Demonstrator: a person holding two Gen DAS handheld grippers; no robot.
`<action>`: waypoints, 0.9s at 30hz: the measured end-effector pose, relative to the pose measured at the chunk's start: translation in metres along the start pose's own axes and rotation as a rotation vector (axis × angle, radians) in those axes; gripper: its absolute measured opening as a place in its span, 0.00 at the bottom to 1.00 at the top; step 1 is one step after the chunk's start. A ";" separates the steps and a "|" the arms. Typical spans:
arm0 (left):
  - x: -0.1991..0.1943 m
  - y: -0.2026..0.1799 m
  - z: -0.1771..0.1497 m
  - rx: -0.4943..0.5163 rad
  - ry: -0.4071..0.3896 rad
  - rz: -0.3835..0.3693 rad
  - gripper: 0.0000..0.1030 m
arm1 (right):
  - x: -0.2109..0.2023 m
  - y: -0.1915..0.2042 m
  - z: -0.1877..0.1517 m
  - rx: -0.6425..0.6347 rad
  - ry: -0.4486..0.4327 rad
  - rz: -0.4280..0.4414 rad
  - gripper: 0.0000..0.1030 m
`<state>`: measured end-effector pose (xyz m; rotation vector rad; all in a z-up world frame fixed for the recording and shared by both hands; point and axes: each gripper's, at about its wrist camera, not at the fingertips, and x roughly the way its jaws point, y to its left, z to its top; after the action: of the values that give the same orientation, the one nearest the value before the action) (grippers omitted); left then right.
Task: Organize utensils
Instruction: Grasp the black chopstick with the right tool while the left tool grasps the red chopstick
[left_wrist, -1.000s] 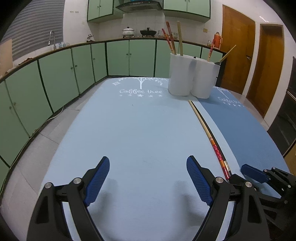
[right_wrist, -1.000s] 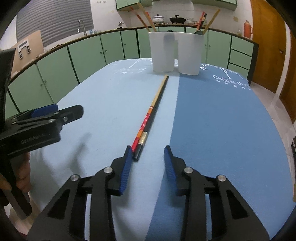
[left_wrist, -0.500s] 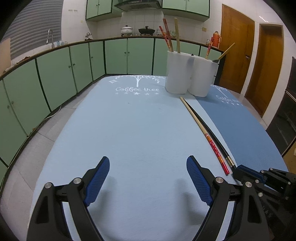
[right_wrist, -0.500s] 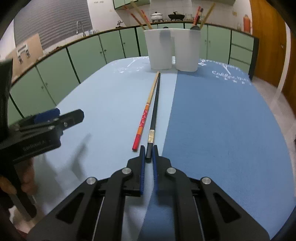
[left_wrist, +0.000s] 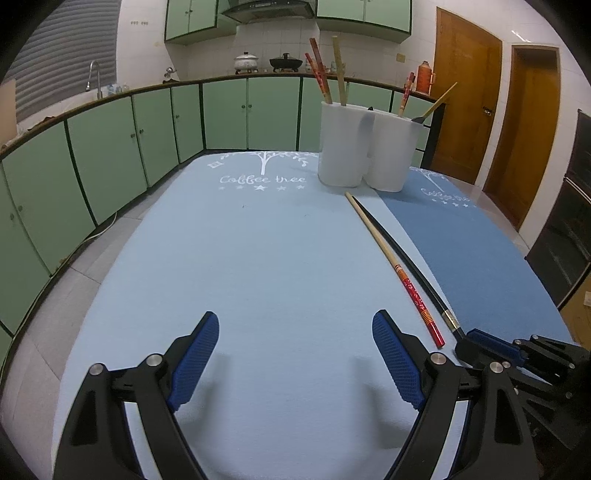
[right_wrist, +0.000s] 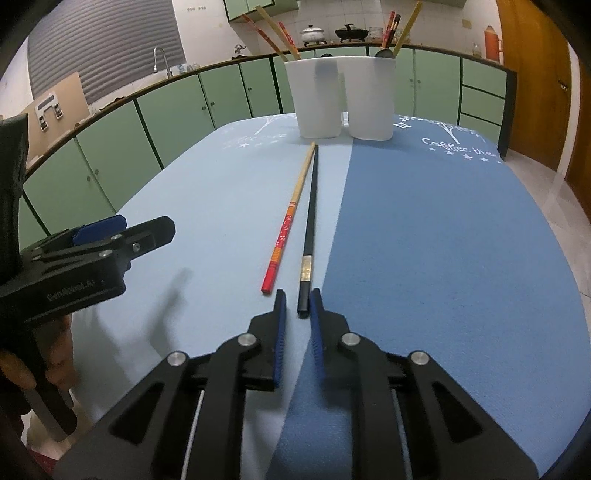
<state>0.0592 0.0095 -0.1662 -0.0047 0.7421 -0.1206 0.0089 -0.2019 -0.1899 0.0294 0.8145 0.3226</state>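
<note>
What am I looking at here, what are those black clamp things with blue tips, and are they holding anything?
There is no robot here. A person holds a black two-finger gripper with blue pads in each hand, and each gripper carries a wide-angle camera looking along its fingers. One picture comes from the left gripper, which is open over a pale blue tablecloth. The other comes from the right gripper. Its jaws have just been opening slightly, and the end of a black chopstick lies between them, unclamped. Beside it lies a bamboo chopstick with a red end. Behind stand two white tubs holding more utensils. Nothing is held.
</note>
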 end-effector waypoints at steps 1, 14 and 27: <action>0.000 0.001 0.000 -0.002 0.000 -0.001 0.81 | 0.000 0.000 0.000 0.000 -0.001 0.000 0.14; 0.001 -0.010 0.001 0.007 0.004 -0.021 0.81 | -0.004 -0.012 0.002 0.040 -0.021 -0.055 0.05; 0.020 -0.066 -0.004 0.031 0.061 -0.113 0.67 | -0.019 -0.066 -0.001 0.213 -0.041 -0.152 0.05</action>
<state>0.0637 -0.0580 -0.1795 -0.0133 0.8011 -0.2411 0.0145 -0.2705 -0.1871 0.1715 0.8028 0.0903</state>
